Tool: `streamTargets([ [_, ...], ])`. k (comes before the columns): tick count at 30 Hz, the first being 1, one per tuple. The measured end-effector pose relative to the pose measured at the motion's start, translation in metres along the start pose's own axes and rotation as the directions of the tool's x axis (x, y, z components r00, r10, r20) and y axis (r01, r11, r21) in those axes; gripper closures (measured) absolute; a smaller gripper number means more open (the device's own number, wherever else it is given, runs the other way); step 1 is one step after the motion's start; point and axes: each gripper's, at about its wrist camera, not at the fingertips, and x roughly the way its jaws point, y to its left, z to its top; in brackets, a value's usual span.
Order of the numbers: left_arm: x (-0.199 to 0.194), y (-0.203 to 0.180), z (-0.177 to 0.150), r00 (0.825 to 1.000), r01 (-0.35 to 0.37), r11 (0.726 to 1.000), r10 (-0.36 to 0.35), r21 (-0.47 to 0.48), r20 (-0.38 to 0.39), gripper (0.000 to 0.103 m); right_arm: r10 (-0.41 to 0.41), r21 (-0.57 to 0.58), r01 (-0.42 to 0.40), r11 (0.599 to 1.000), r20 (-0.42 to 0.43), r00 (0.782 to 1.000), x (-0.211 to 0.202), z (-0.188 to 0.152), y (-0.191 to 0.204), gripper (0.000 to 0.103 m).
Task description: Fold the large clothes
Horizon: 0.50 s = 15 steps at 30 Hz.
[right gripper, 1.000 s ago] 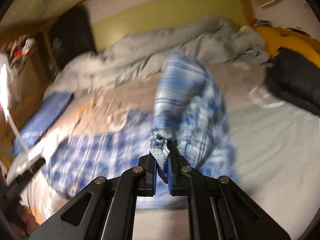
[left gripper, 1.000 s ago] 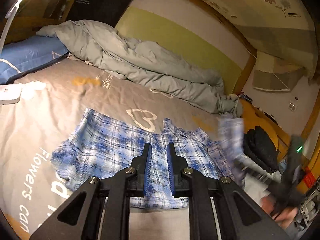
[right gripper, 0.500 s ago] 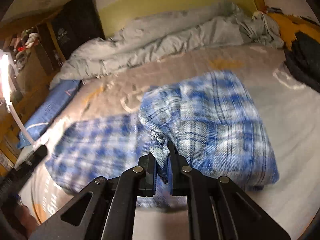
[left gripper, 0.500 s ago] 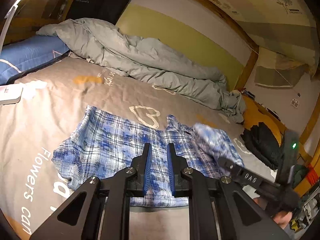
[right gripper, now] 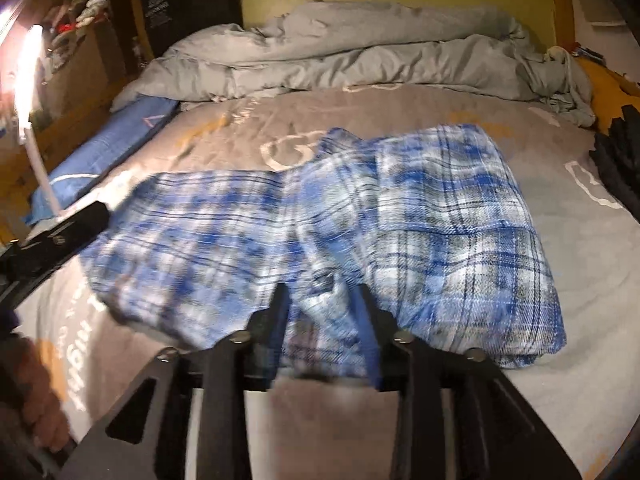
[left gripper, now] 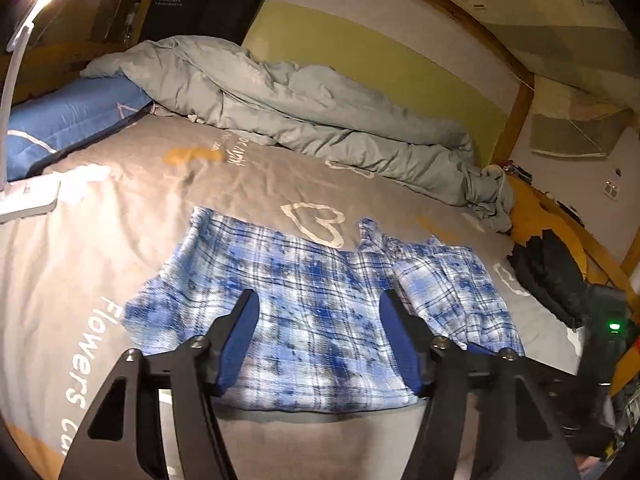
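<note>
A blue and white plaid shirt [left gripper: 320, 312] lies spread on the grey bed sheet [left gripper: 120, 220]. Its right side is folded over onto the body, seen as a doubled panel in the right wrist view [right gripper: 452, 216]. My left gripper [left gripper: 320, 320] is open, jaws wide apart, just above the shirt's near hem, holding nothing. My right gripper [right gripper: 322, 300] is open above the near edge of the shirt [right gripper: 224, 240], with cloth between the fingers but not pinched. The right wrist view is blurred by motion.
A crumpled grey duvet [left gripper: 300, 108] lies along the far wall. A blue pillow [left gripper: 68, 120] is at the far left, a white lamp base [left gripper: 28, 200] beside it. Dark clothes [left gripper: 548, 276] lie at the right bed edge.
The right gripper carried the shirt's right side over the body, laid it down and opened. The left gripper, shut before, has opened wide.
</note>
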Motion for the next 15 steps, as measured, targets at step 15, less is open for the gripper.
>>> streamTargets([
  [15,0.048,0.093,-0.008,0.934,-0.272,0.945,0.213,-0.183,-0.286,0.015,0.084,0.098,-0.087,0.991,0.039,0.996,-0.014,0.024,-0.030,0.077],
])
